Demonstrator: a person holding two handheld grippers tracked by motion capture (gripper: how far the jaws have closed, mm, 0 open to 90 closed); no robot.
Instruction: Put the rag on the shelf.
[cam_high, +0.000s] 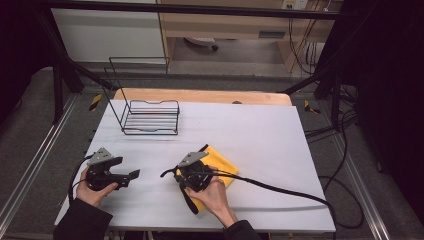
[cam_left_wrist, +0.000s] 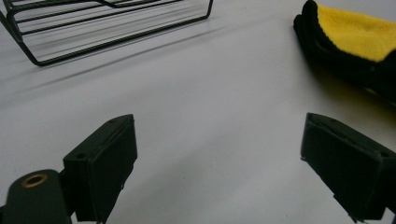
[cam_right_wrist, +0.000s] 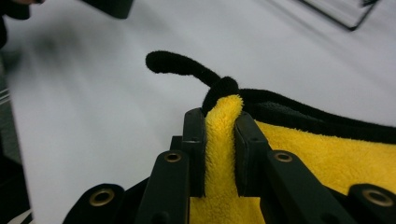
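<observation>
Right hand-held gripper (cam_right_wrist: 219, 154) low, pinching yellow cloth (cam_right_wrist: 327, 154)

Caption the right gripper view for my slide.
Right gripper pinches a fold of the yellow, black-trimmed cloth above the white table.

L tongs (cam_high: 134, 174) held low in L hand (cam_high: 92, 192), jaws wide apart, nothing btwn. R tongs (cam_right_wrist: 219, 121) in R hand (cam_high: 212, 192), jaws pinched on fold of yellow cloth (cam_right_wrist: 327, 158). Both forearms enter from bottom edge.

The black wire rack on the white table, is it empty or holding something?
Empty: the black wire rack shows only bare wires, with white table visible through them.
</observation>
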